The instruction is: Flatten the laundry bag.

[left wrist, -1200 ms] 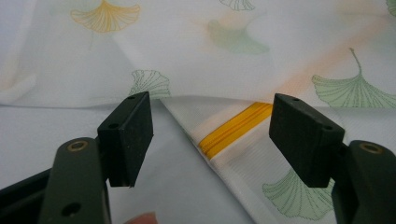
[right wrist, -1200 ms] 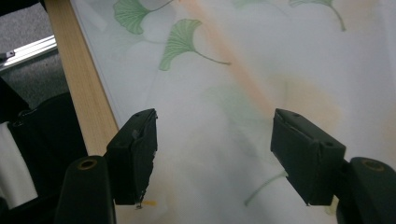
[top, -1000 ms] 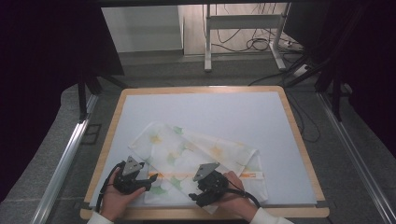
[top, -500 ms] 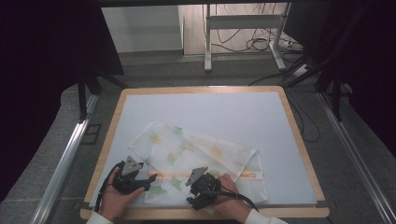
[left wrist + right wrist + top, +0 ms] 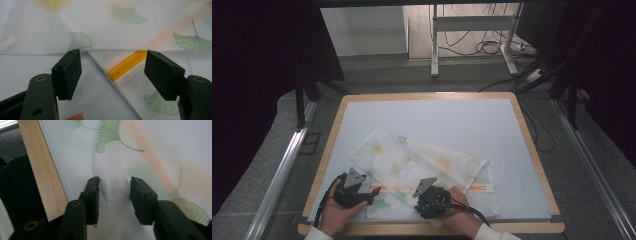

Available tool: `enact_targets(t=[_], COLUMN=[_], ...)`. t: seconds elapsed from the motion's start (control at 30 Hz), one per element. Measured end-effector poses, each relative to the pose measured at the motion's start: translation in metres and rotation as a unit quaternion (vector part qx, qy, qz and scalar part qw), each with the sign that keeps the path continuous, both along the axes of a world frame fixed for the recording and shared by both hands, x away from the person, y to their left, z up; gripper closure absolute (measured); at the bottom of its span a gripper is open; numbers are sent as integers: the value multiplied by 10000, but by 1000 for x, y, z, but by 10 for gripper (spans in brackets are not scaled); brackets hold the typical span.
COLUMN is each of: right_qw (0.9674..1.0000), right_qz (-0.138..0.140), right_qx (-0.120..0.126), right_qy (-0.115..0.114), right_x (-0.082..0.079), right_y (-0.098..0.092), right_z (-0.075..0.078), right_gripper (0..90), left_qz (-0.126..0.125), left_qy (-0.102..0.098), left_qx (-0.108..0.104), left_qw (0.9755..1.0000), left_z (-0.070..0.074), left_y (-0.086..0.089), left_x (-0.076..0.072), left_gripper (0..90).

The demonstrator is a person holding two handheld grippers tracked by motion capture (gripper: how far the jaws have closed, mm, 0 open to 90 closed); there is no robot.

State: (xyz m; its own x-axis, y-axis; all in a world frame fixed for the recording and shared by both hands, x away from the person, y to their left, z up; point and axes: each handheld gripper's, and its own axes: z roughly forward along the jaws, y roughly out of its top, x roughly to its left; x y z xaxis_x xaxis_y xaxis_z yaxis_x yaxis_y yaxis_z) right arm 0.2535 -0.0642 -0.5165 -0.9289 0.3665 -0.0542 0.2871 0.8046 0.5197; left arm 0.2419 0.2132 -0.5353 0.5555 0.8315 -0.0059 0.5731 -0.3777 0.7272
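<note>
A white mesh cloth bag [image 5: 427, 165] printed with green and orange ginkgo leaves lies crumpled on the near half of the table. It has a yellow zipper [image 5: 127, 65]. My left gripper [image 5: 371, 191] rests at the bag's near left corner. In the left gripper view it [image 5: 112, 62] is open, with the zipper end lying between its jaws untouched. My right gripper [image 5: 428, 206] points down at the bag's near edge. Its jaws [image 5: 113, 185] have just been closing, and a raised fold of mesh stands between them without being clamped.
The table has a pale blue mat [image 5: 437, 120] inside a wooden frame [image 5: 324, 160]. The frame's near edge [image 5: 42, 170] runs just beside my right gripper. Beyond the table stand metal legs and loose cables [image 5: 484, 47] on the floor.
My right gripper has shifted slightly left and toward the table's front edge over the bag. The left gripper has stayed put.
</note>
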Motion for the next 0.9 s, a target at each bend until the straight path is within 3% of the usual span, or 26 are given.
enact_targets(t=[0.07,0.3,0.57,0.9], right_qw=[10000,10000,9999,9975], right_qz=[41,-7,-27,-271], right_qx=[9,83,168,649], right_qy=[8,37,32,-61], right_x=[0,4,6,17], right_y=[-1,-5,-8,-21], right_z=[1,0,0,19], right_gripper=[709,841,866,867], left_qz=[-14,-8,13,30], left_qy=[20,-1,-34,-30], left_qx=[22,-4,22,31], left_qw=[10000,10000,10000,10000], left_z=[0,0,0,-1], left_y=[0,0,1,2], left_x=[0,-1,-1,0], left_gripper=[298,298,298,298])
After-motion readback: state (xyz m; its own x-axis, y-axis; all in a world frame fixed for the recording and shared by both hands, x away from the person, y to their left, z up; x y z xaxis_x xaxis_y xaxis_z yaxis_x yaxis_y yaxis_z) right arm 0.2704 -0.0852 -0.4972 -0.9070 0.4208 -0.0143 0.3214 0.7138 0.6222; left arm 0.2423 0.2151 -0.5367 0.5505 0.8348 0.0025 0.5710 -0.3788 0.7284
